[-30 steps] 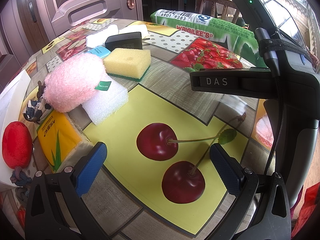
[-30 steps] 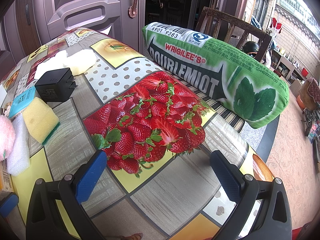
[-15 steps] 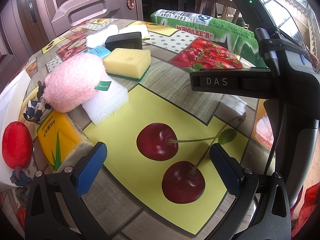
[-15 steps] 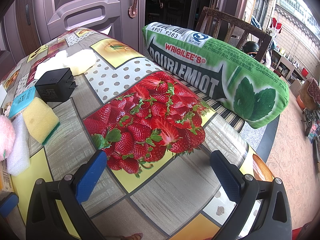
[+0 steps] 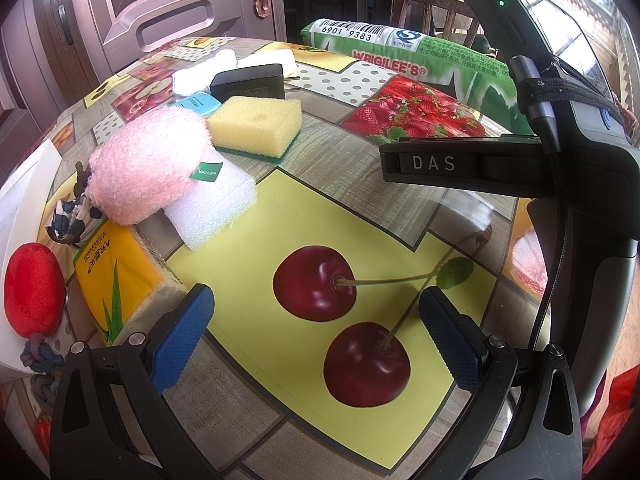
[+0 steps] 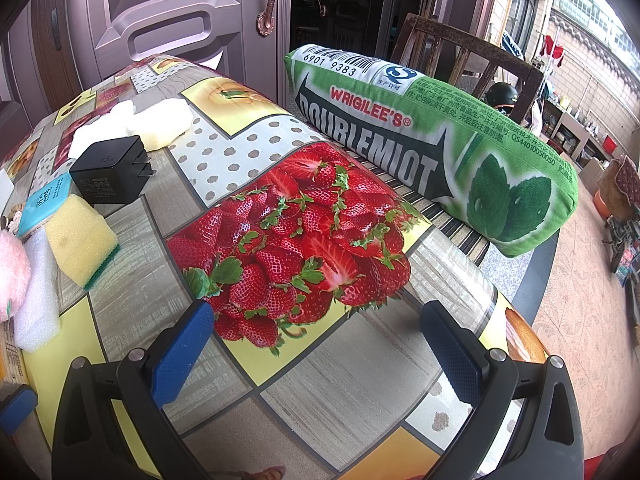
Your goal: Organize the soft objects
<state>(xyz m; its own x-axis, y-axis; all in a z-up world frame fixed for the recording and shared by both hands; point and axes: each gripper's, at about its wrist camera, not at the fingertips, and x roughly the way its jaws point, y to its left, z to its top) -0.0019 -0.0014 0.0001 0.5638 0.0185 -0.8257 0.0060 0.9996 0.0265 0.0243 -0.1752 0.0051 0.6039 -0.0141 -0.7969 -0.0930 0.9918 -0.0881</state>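
In the left wrist view a pink fluffy toy (image 5: 148, 168) rests on a white foam block (image 5: 212, 210), with a yellow sponge (image 5: 256, 126) behind and a red plush (image 5: 30, 288) at far left. My left gripper (image 5: 316, 336) is open and empty above the cherry print, right of these. The body of the right gripper (image 5: 540, 168) stands at the right. My right gripper (image 6: 316, 350) is open and empty over the strawberry print. A green gum-pack pillow (image 6: 436, 140) lies on a chair beyond the table edge. The yellow sponge (image 6: 80, 240) is at the left.
A black charger (image 6: 108, 174), a blue card (image 6: 40, 204) and white foam pieces (image 6: 132, 124) lie at the back left. A yellow tissue pack (image 5: 116, 276) and a small cow figure (image 5: 68, 220) lie near the left gripper. A wooden chair (image 6: 472, 64) and door stand behind.
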